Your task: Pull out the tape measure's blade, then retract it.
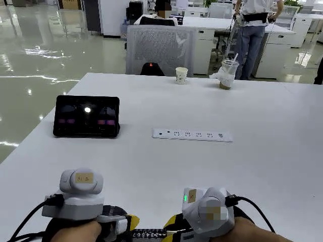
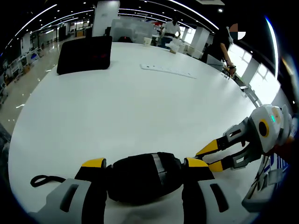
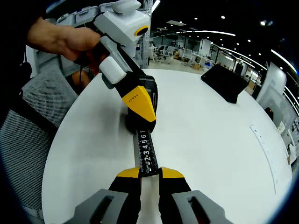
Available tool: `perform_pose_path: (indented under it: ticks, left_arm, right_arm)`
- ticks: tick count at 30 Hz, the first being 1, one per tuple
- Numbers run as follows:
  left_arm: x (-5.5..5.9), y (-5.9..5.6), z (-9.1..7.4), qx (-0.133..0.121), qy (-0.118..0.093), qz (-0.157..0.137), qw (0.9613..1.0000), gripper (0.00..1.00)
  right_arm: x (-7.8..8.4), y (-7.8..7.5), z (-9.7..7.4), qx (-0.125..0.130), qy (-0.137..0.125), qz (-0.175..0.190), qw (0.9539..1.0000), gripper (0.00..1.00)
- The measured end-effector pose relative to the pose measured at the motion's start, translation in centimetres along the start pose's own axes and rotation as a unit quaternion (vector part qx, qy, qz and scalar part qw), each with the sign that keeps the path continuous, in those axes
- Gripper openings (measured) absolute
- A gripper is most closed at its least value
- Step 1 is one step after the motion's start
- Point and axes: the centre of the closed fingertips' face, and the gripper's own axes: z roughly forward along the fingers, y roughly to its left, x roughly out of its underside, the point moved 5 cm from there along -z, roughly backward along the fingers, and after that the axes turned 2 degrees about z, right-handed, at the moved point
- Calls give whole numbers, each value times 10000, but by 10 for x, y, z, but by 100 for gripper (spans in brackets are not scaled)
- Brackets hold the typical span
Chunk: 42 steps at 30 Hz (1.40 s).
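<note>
— One white table (image 1: 262, 126), the largest entry. What goes with it?
— One grey mesh chair (image 1: 160, 49), behind the far edge. On the top: one black tablet (image 1: 87, 116), propped at the far left, screen faintly lit. One white power strip (image 1: 193, 135), flat, near the middle, right of the tablet and apart from it.
— Grippers?
— Two, at the near edge, each in a hand. Left gripper (image 2: 145, 162): yellow-tipped jaws closed against both sides of the tape measure. Right gripper (image 3: 149, 173): jaws pinched together on the end of the blade.
— Cups?
— One clear plastic cup (image 1: 228, 73) with a straw and something white and crumpled against it, at the far edge. One paper cup (image 1: 181, 75) to its left, apart from it.
— Task item?
— One tape measure (image 2: 140, 182), black case, on the table at the near edge between the left gripper's jaws. A black wrist loop (image 2: 44, 179) trails off to its left in the left gripper view.
— Smallest?
— One blade (image 3: 145, 150), black with white numerals, drawn out a short way, running straight from the case to the right gripper's jaws
</note>
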Motion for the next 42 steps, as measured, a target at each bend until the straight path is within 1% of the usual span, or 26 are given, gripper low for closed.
perform_pose_path:
  ticks: [16,30,42]
  left_arm:
    - [0,0,0,20,0,-61,10000,61]
    - [-1,0,0,26,8,-81,10000,61]
    - [-1,2,3,24,-1,-88,10000,61]
  right_arm:
    - [-14,2,16,-92,-100,-59,9999,11]
    - [-22,3,24,-156,-158,-63,9997,11]
    - [-28,4,31,-219,-184,-76,9996,11]
